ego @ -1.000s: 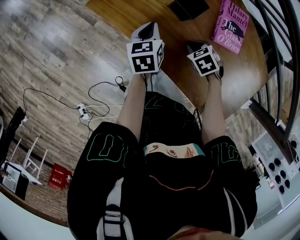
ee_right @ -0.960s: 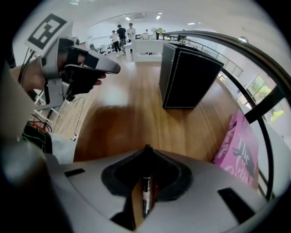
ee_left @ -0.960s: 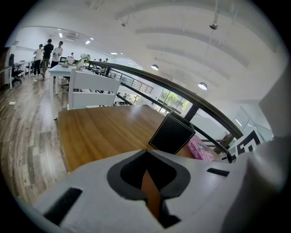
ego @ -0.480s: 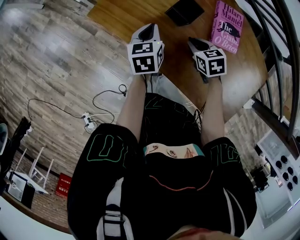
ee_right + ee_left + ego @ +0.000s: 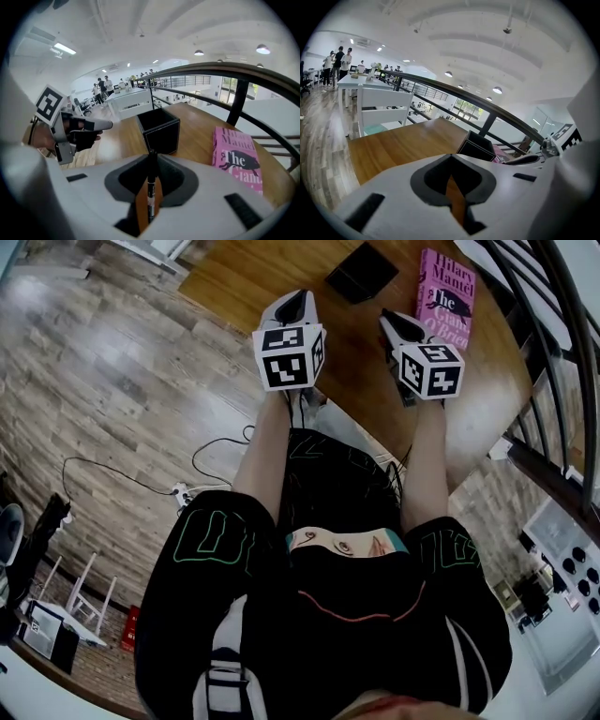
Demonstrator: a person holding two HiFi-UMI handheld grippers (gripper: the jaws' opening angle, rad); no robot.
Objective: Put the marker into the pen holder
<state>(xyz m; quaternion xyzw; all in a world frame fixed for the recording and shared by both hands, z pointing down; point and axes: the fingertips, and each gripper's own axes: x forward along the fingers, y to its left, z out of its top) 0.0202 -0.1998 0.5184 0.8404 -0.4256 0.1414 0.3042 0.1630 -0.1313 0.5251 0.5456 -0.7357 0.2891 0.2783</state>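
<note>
A black marker (image 5: 150,190) stands upright between the jaws of my right gripper (image 5: 151,168), which is shut on it. The black square pen holder (image 5: 159,130) sits on the wooden table (image 5: 197,129) just ahead of those jaws, its top open. In the head view the right gripper (image 5: 401,326) hovers a little short of the pen holder (image 5: 361,271) and to its right. My left gripper (image 5: 292,307) hangs beside it over the table's near edge, jaws together with nothing in them. The left gripper view shows its jaws (image 5: 451,176) and the holder (image 5: 477,146) beyond.
A pink book (image 5: 446,296) lies on the table right of the holder. A dark railing (image 5: 553,324) curves past the table's far side. Wooden floor with cables (image 5: 202,460) lies to the left, and people stand at distant white desks (image 5: 370,89).
The right gripper with the marker has shifted a little to the right and forward. The pen holder and book sit lower in the head view. The left gripper stayed in place.
</note>
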